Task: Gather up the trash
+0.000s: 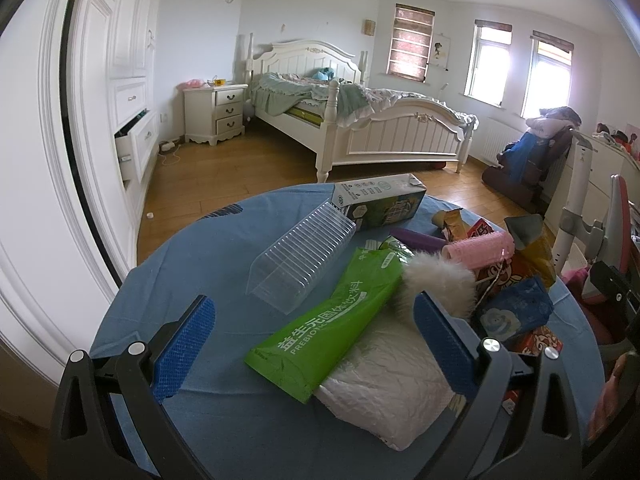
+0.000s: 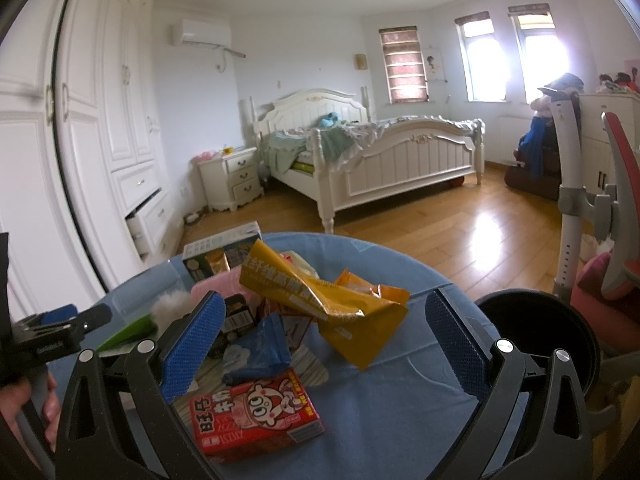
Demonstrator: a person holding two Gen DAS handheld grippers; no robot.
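Hovering wide over the desk [image 1: 208, 240], the left claw [image 1: 316, 336] frames a green "PREBIOTIC" pouch [image 1: 332, 316]; the right claw [image 2: 320, 344], equally wide, frames a red carton [image 2: 256, 412] with Chinese lettering.

I'm looking into home bedroom. White wooden bed [image 1: 360, 120] with rumpled bedding standing on wood plank floor [image 2: 460, 236], three-drawer nightstand [image 1: 216, 114] sitting beside headboard. Built-in white wardrobe [image 1: 120, 60] lining left wall, one lower drawer hanging open. Wall air conditioner [image 2: 202, 34] hanging above. Daylight coming through windows [image 2: 480, 64], one with roman shade [image 1: 410, 42]. Clothes-piled chair [image 1: 532, 152] standing near radiator.
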